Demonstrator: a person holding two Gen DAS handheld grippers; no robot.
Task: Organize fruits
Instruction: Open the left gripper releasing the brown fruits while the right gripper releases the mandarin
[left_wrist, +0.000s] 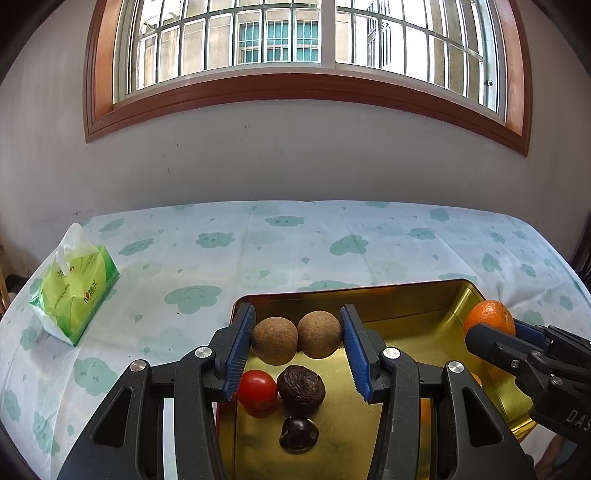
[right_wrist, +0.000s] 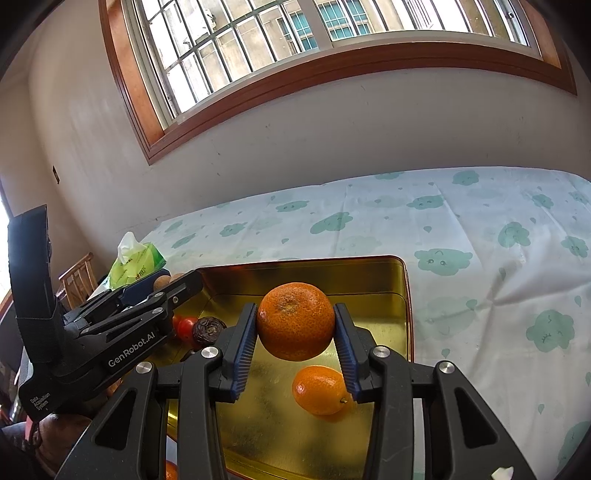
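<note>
A gold metal tray (left_wrist: 406, 314) lies on the table. My left gripper (left_wrist: 297, 332) holds its jaws around two brown round fruits (left_wrist: 275, 339), side by side; the pads touch their outer sides. Below them in the tray lie a red tomato (left_wrist: 257, 389), a dark wrinkled fruit (left_wrist: 301, 387) and a small black fruit (left_wrist: 298, 434). My right gripper (right_wrist: 295, 321) is shut on a large orange (right_wrist: 295, 319) held above the tray (right_wrist: 369, 269). A smaller orange (right_wrist: 319, 389) lies in the tray beneath it. The right gripper with the orange (left_wrist: 489, 317) also shows in the left wrist view.
A green tissue pack (left_wrist: 74, 291) stands at the table's left end. The table wears a pale cloth with green cloud prints (left_wrist: 332, 240). A wall and barred window are behind. A wooden chair (right_wrist: 79, 280) stands beyond the left table edge.
</note>
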